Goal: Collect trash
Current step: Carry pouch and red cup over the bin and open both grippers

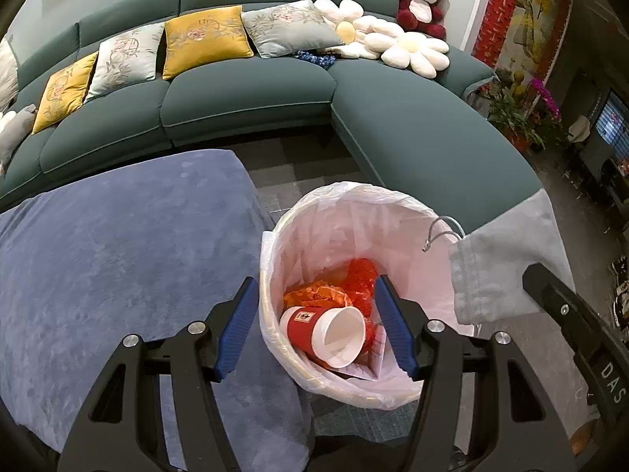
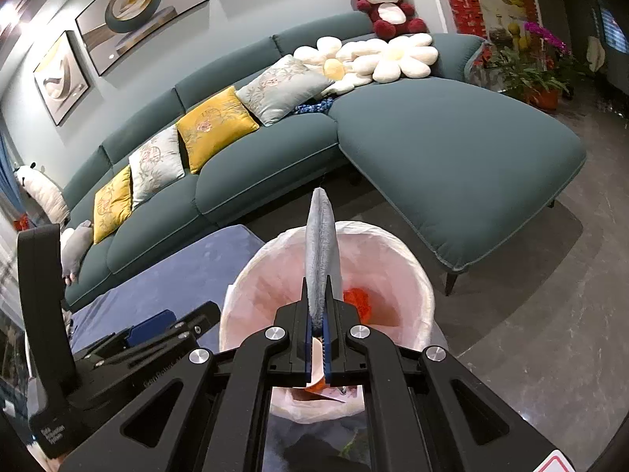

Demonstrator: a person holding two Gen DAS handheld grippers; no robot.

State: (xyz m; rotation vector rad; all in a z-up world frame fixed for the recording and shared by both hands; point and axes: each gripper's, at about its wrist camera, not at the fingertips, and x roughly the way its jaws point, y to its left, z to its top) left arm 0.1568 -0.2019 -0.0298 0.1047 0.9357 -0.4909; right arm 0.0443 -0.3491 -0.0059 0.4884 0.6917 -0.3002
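While the right tongs (image 2: 320, 324) pinch a grey cloth pouch (image 2: 320, 244) above the lined bin (image 1: 314, 216), the left tongs (image 1: 310, 330) hang wide and empty over it. The pouch's metal ring (image 1: 442, 228) might snag the liner on release.

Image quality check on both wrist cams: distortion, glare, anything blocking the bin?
Left wrist: strong fisheye bowing of the sofa, dark vignette corners, bin sharp and evenly lit. Right wrist: glare spot top left, reflective floor sheen, the grey cloth held edge-on in the right gripper hides part of the bin.
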